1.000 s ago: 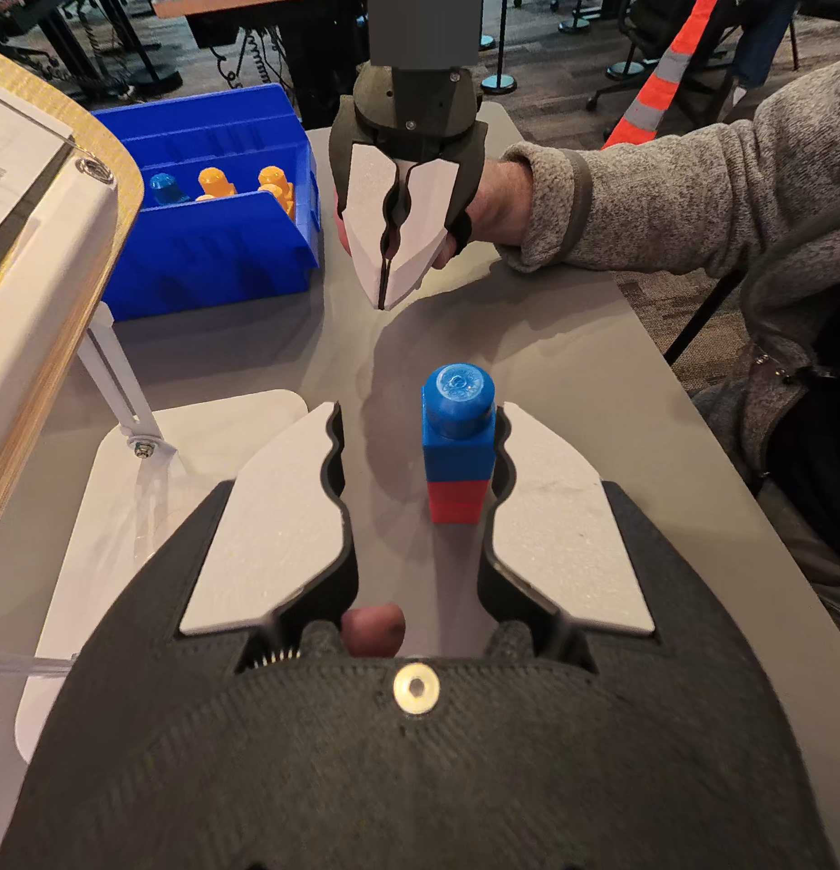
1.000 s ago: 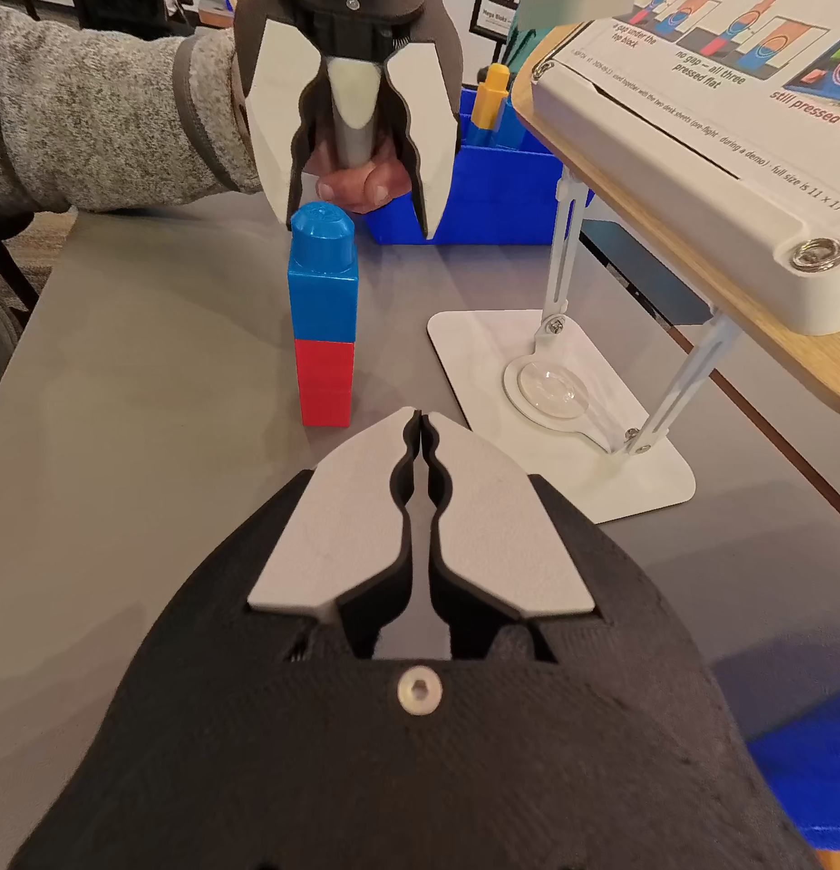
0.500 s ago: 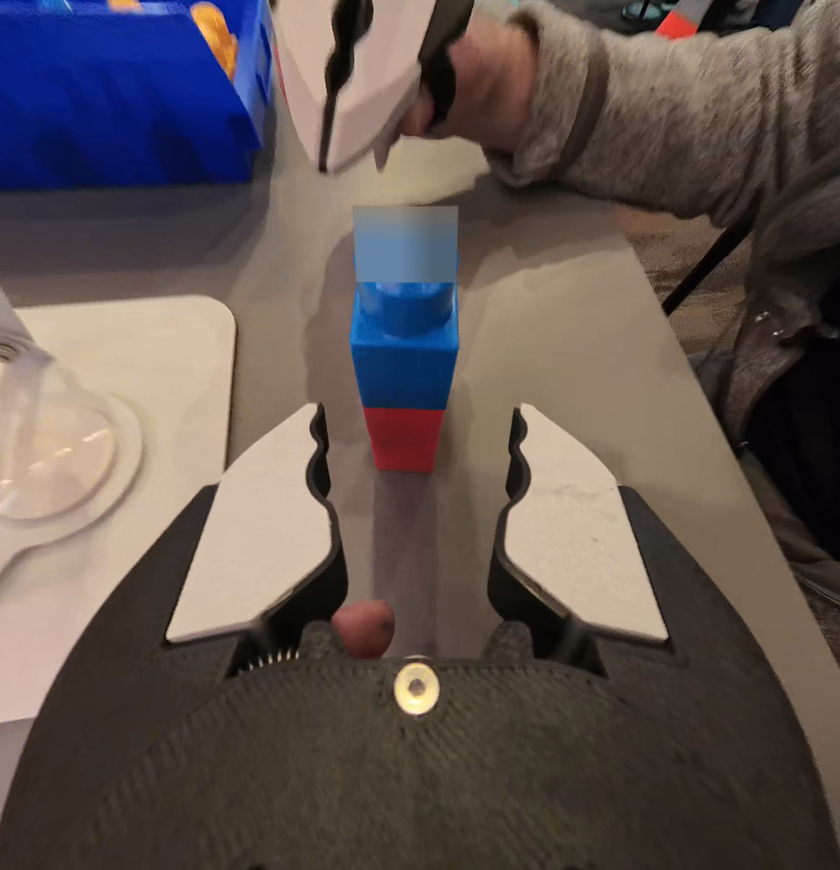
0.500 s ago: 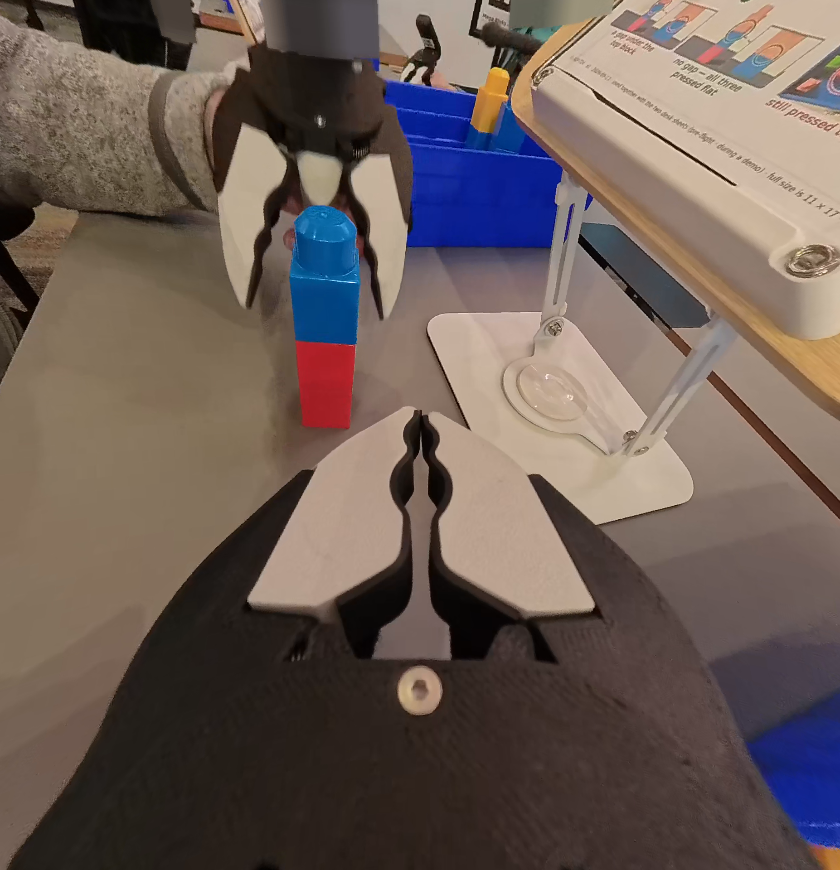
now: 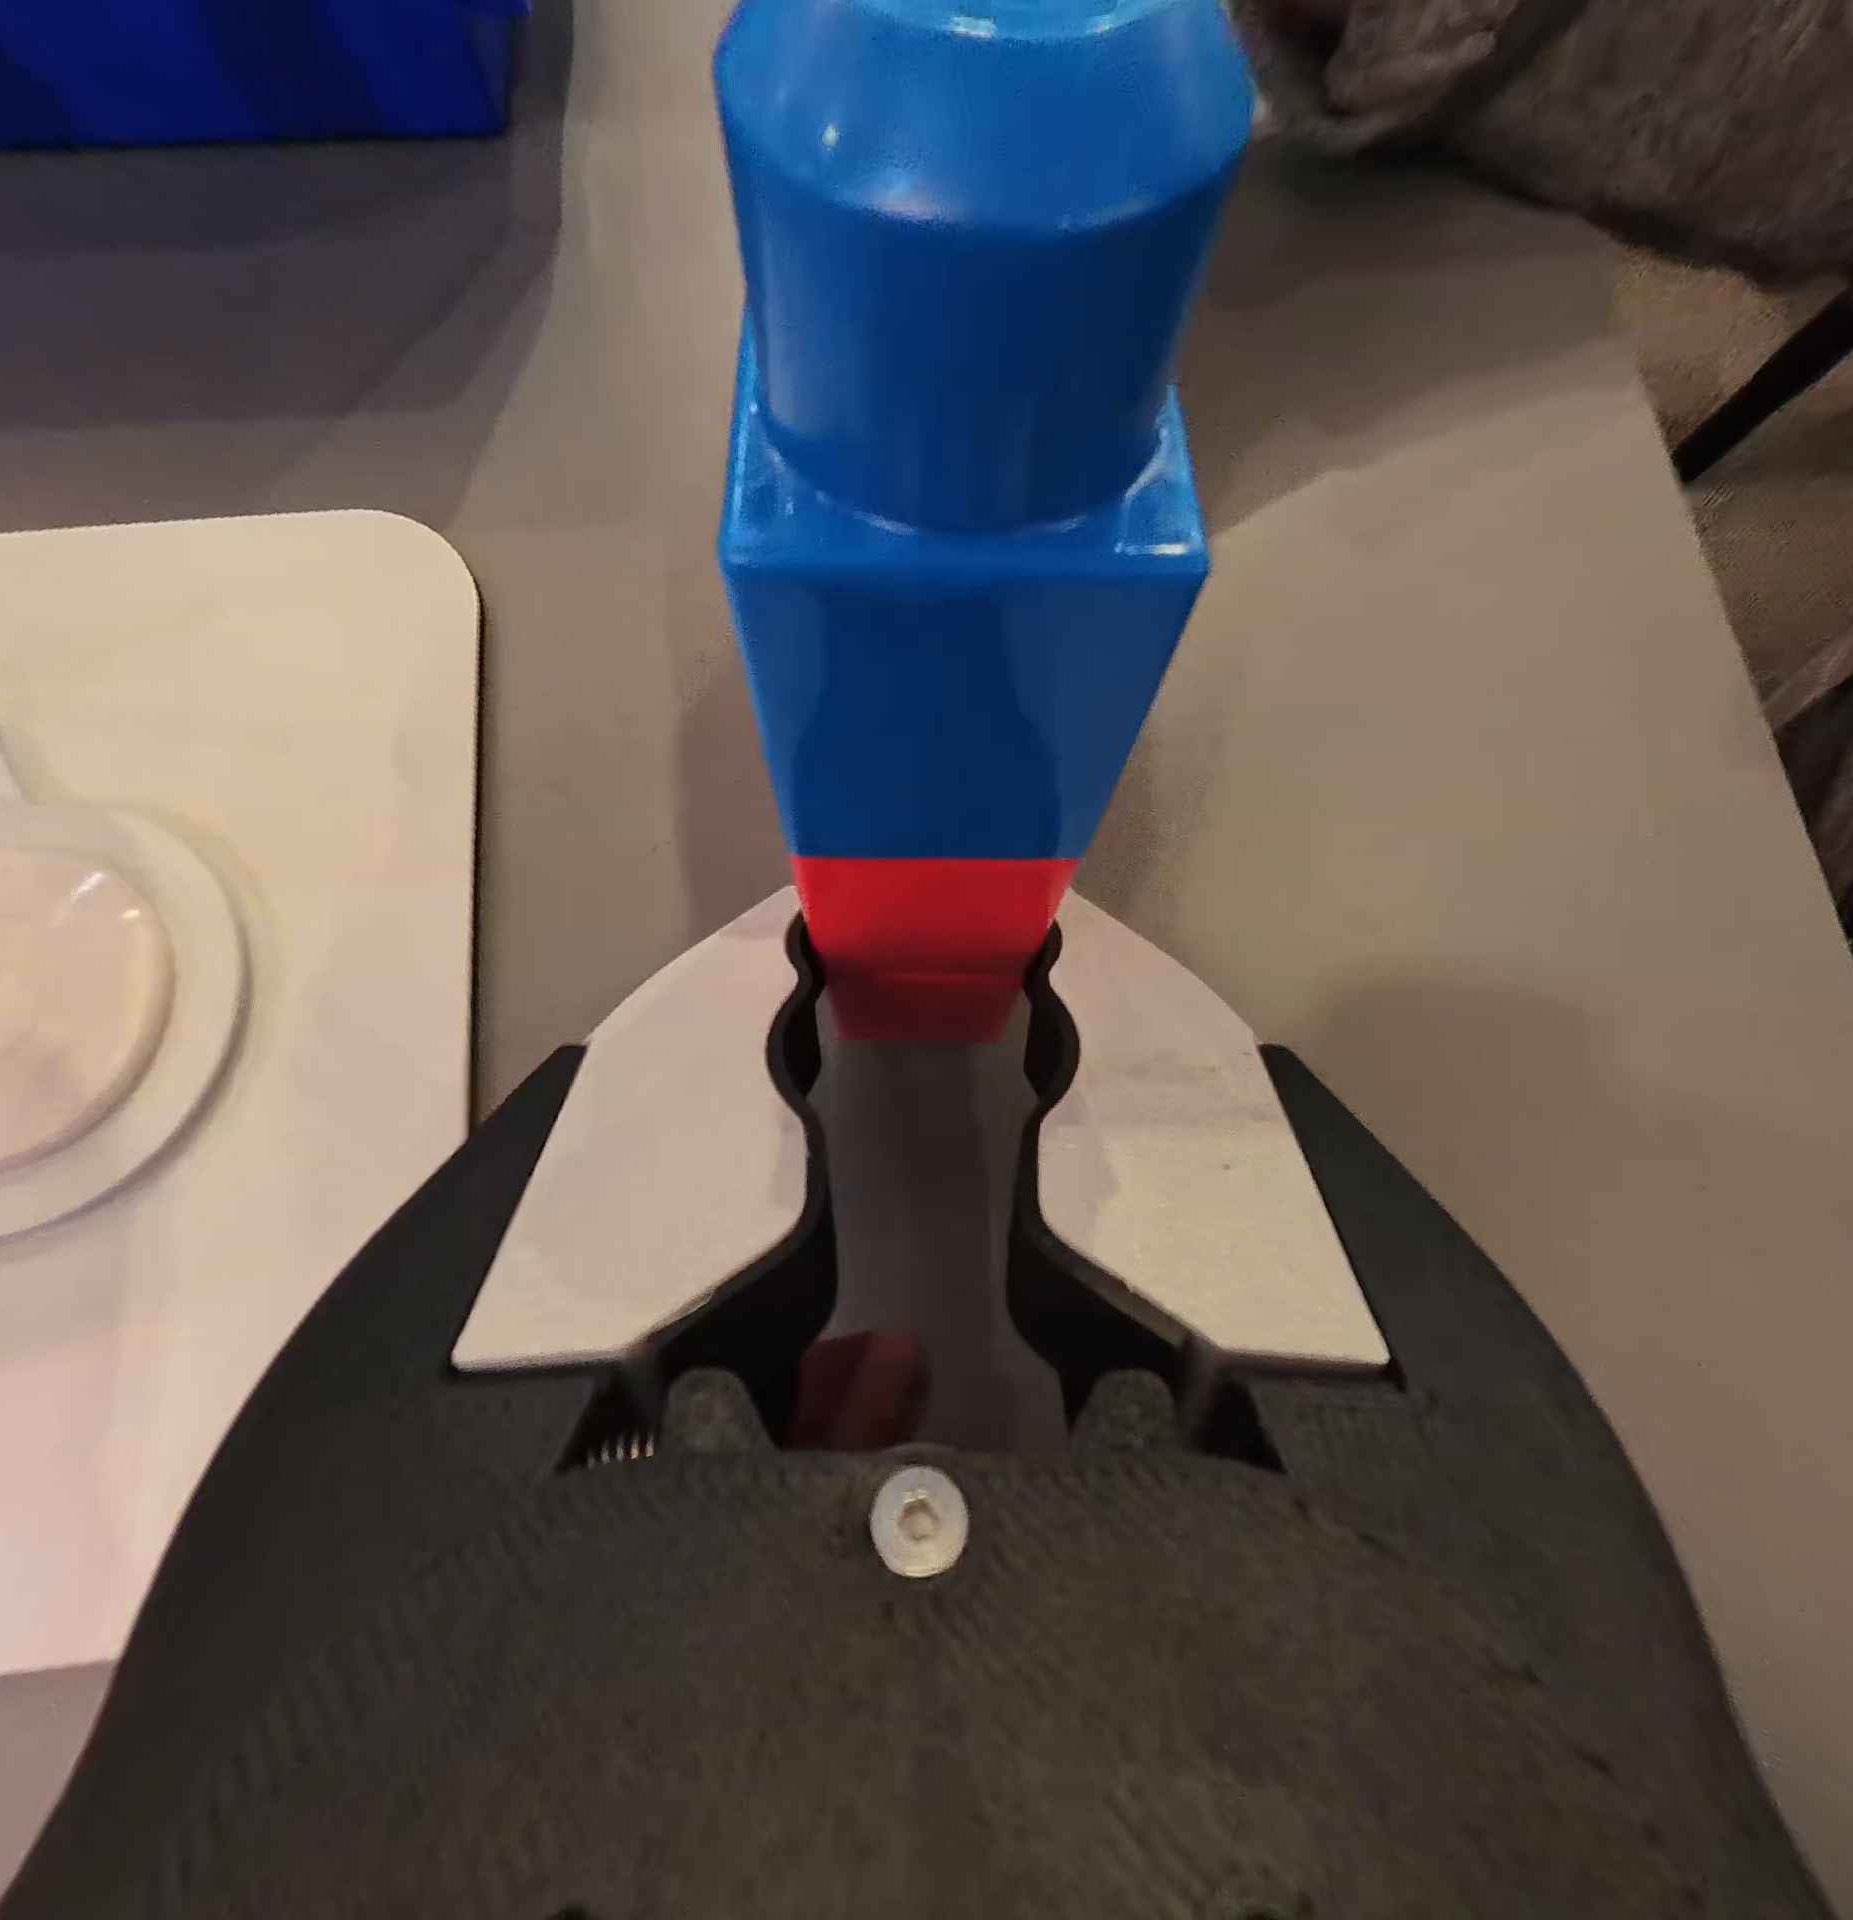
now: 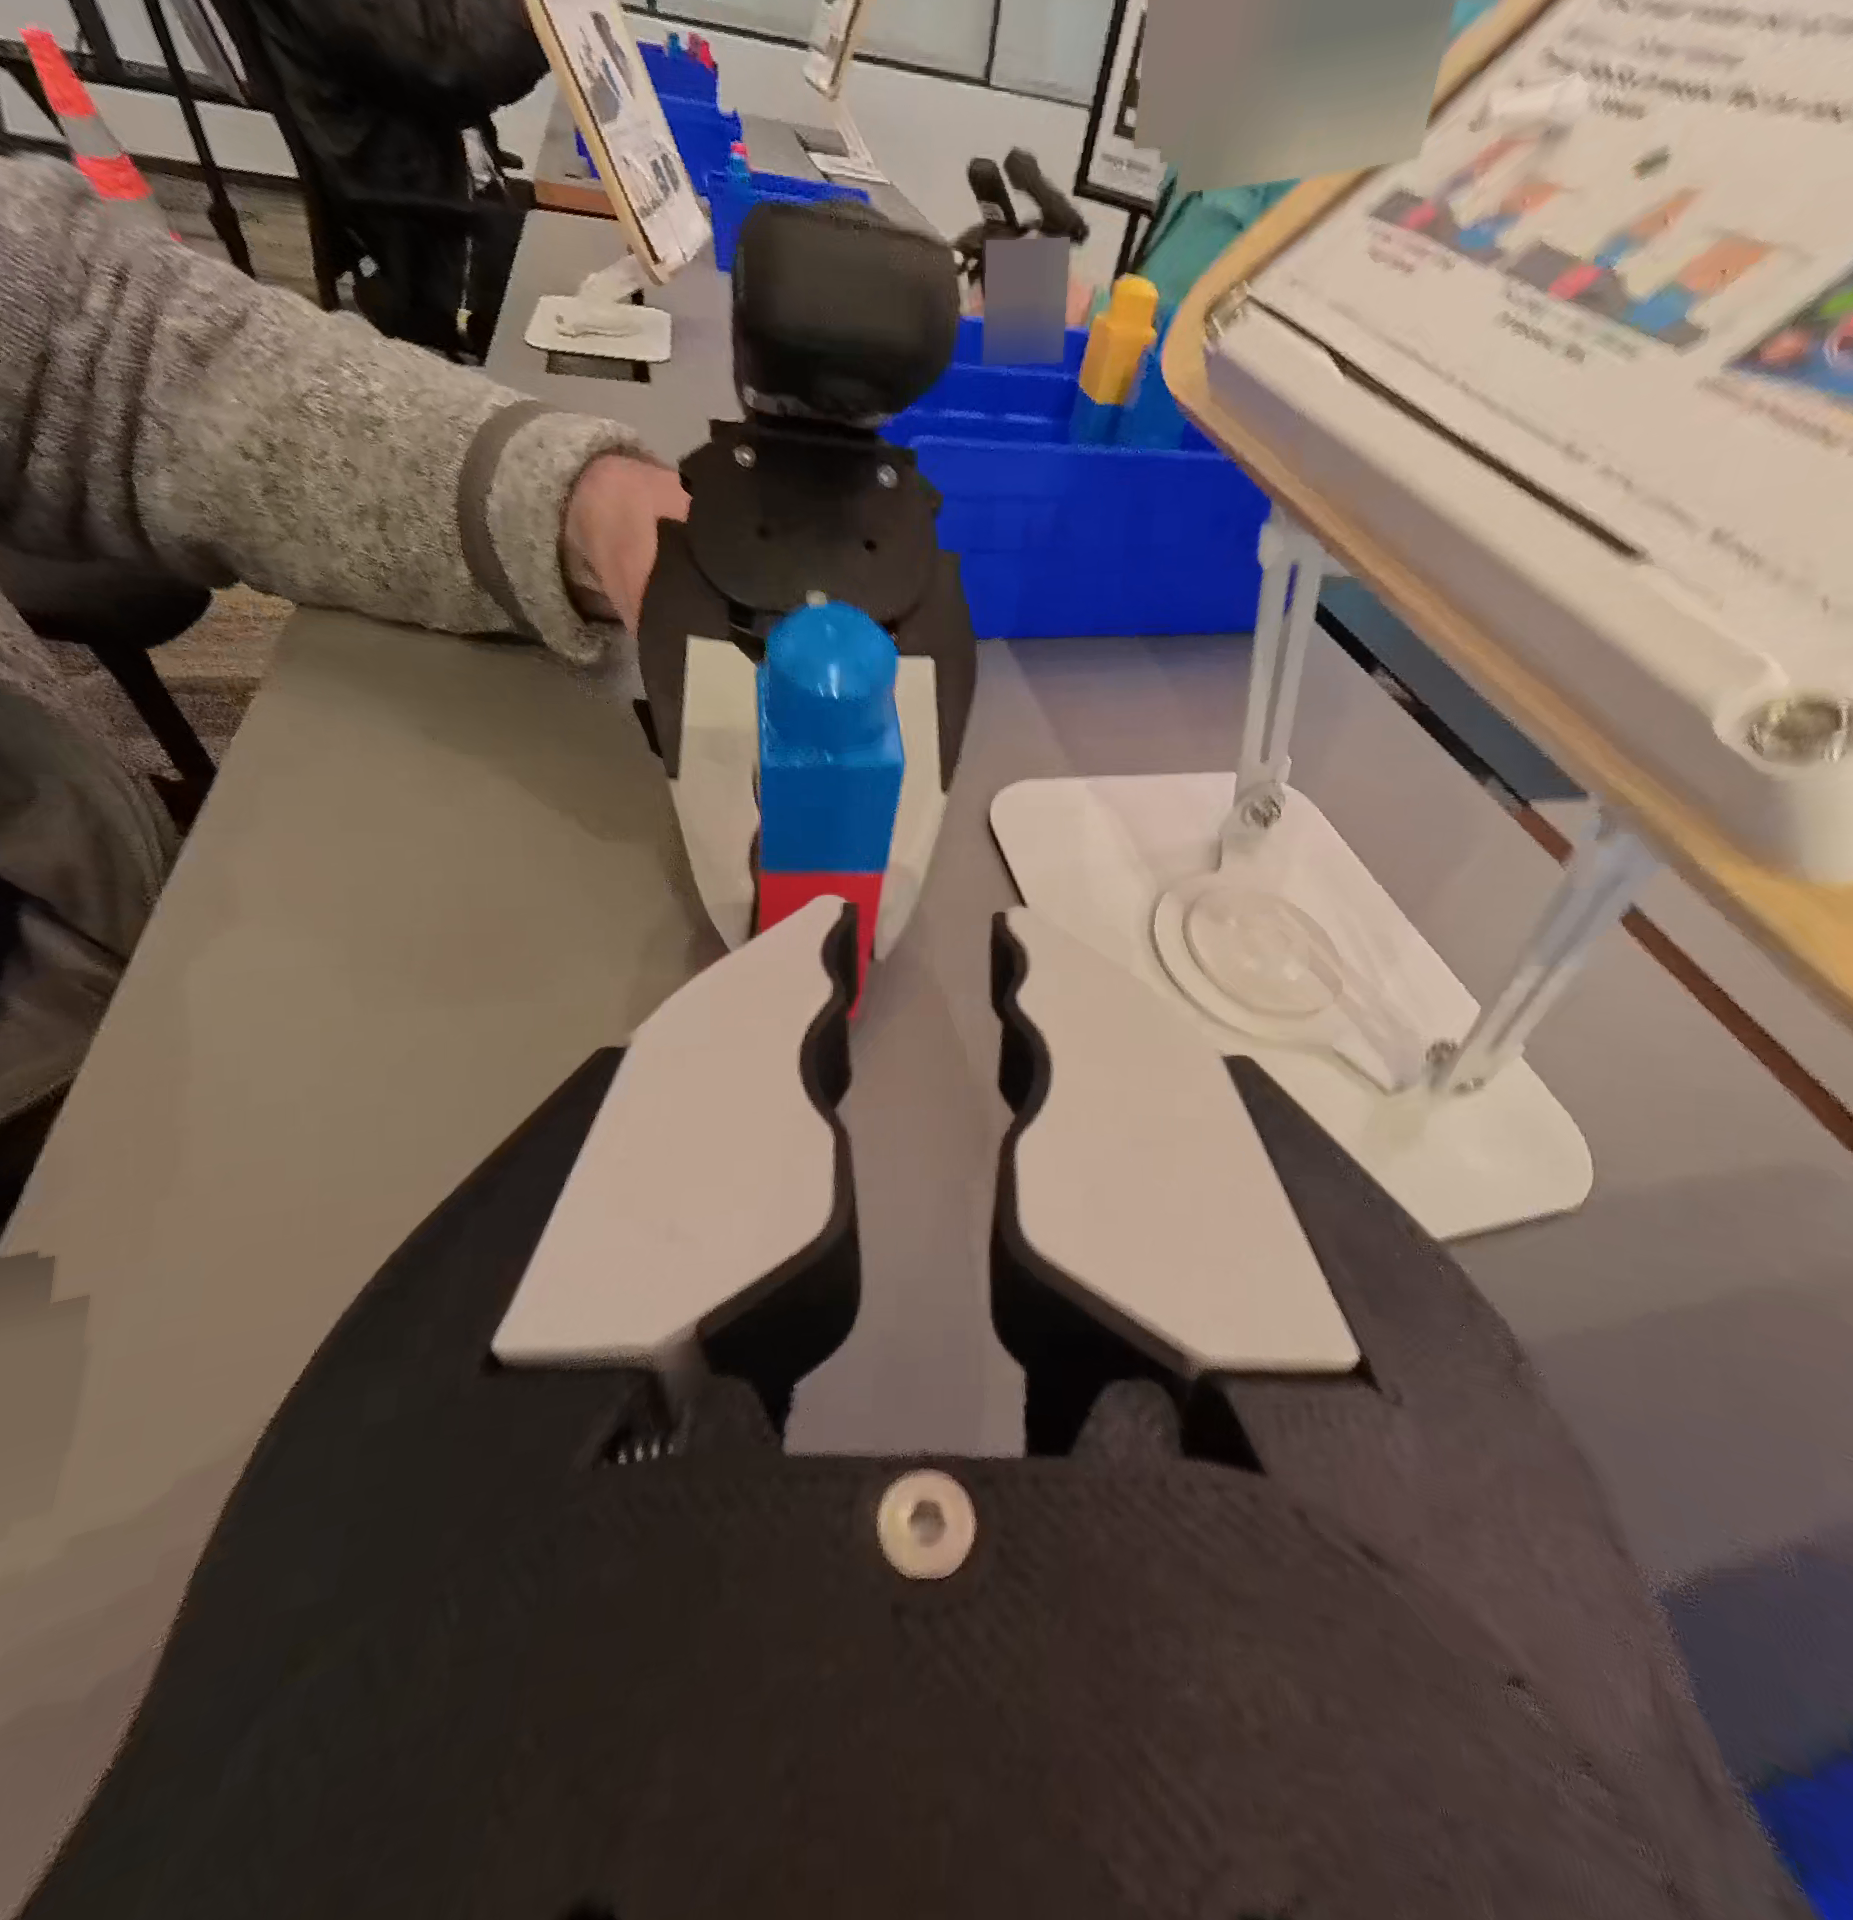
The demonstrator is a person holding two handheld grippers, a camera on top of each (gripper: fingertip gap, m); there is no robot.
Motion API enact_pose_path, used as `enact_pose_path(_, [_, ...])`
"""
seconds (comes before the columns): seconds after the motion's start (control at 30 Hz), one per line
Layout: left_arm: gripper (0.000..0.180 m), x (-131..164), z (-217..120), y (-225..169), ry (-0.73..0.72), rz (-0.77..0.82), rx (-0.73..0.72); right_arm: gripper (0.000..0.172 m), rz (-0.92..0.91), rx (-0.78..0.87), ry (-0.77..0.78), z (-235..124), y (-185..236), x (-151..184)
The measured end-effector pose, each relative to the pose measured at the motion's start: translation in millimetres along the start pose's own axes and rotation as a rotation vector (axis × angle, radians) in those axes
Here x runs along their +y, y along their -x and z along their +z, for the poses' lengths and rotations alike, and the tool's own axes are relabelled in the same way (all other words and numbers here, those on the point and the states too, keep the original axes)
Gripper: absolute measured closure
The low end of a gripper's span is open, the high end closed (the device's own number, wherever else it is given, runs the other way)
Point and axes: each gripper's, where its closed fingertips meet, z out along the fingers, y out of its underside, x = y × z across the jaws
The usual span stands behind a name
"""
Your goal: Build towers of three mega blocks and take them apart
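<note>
Grey table (image 6: 402,935): white stand base (image 6: 1109,862) beside gripped red block (image 5: 927,966).

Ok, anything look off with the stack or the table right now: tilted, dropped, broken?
Nothing stands out. The blue block sits squarely on the red block, upright on the grey table. The left gripper grips the red block at its base; the right gripper is open beside the stack. No loose or damaged blocks show.

A two-block tower stands upright on the grey table (image 6: 402,935): a blue block (image 5: 963,644) with a rounded stud on top, pressed flush onto a red block (image 5: 927,935) beneath. The left hand-held gripper (image 5: 927,971) clamps the red block's sides.
</note>
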Motion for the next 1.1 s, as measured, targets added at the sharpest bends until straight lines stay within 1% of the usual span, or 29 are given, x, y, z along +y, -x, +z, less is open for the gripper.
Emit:
enact_pose_path(0.07, [0.145,1.0,-3.1,-0.5,0.087,0.034,-0.004,0.131,-0.023,-0.028,0.007,6.6,9.5,-11.7])
enact_pose_path(0.1, [0.145,3.0,-3.9,-0.9,0.142,0.046,-0.003,0.124,-0.033,-0.042,0.036,11.6,14.3,-13.2])
enact_pose_path(0.17, [0.145,5.2,-4.3,2.5,0.241,0.086,-0.036,0.111,-0.047,-0.055,0.123,21.9,20.0,-9.2])
enact_pose_path(0.2, [0.144,5.4,-3.7,0.1,0.28,0.093,-0.022,0.108,-0.046,-0.07,0.151,27.0,23.7,-7.7])
enact_pose_path(0.27, [0.144,1.4,-2.6,-0.6,0.323,0.116,-0.028,0.11,-0.043,-0.095,0.203,37.4,28.8,-2.8])
enact_pose_path(0.3, [0.145,0.1,-2.2,-2.0,0.342,0.118,-0.022,0.115,-0.045,-0.107,0.229,41.8,30.5,1.0])
enact_pose_path(0.37, [0.145,-1.4,-1.4,-2.7,0.374,0.126,-0.019,0.134,-0.075,-0.13,0.276,46.7,34.9,8.9])
enact_pose_path(0.43, [0.144,0.6,-1.3,0.0,0.402,0.134,-0.03,0.135,-0.071,-0.113,0.288,47.5,32.8,11.5])
enact_pose_path(0.47, [0.144,-1.6,-2.3,2.7,0.386,0.135,-0.042,0.135,-0.071,-0.102,0.275,46.9,31.4,10.9])
enact_pose_path(0.53, [0.144,-12.1,-7.9,4.5,0.301,0.12,-0.044,0.135,-0.04,-0.096,0.196,41.9,27.4,3.3])
enact_pose_path(0.57, [0.14,-19.2,-12.4,5.8,0.245,0.108,-0.05,0.136,-0.017,-0.095,0.142,36.5,24.0,-2.3])
enact_pose_path(0.63, [0.117,-33.7,-21.7,12.1,0.114,0.089,-0.084,0.136,0.035,-0.078,-0.016,20.3,13.6,-21.1])
enact_pose_path(0.7, [0.108,-53.1,-29.4,11.4,-0.076,0.05,-0.064,0.136,0.079,-0.107,-0.196,1.5,10.8,-43.0])
enact_pose_path(0.73, [0.104,-63.7,-33.6,10.0,-0.178,0.039,-0.048,0.136,0.093,-0.112,-0.26,-5.4,9.0,-49.9])
enact_pose_path(0.83, [0.107,-87.9,-48.1,4.0,-0.415,0.03,0.002,0.136,0.112,-0.146,-0.364,-13.4,9.8,-57.6])
enact_pose_path(0.87, [0.109,-92.0,-50.2,0.6,-0.453,0.018,0.033,0.136,0.106,-0.148,-0.373,-13.3,10.2,-57.6])
enact_pose_path(1.0, [0.116,-103.1,-50.5,-7.3,-0.549,-0.005,0.104,0.136,0.101,-0.164,-0.422,-12.2,12.6,-60.3])
enact_pose_path(1.07, [0.137,-104.7,-50.0,-13.8,-0.568,0.008,0.143,0.136,0.093,-0.152,-0.422,-9.7,12.5,-59.5])
enact_pose_path(1.1, [0.138,-105.7,-50.1,-14.0,-0.58,0.01,0.137,0.136,0.096,-0.156,-0.425,-9.7,12.7,-59.5])
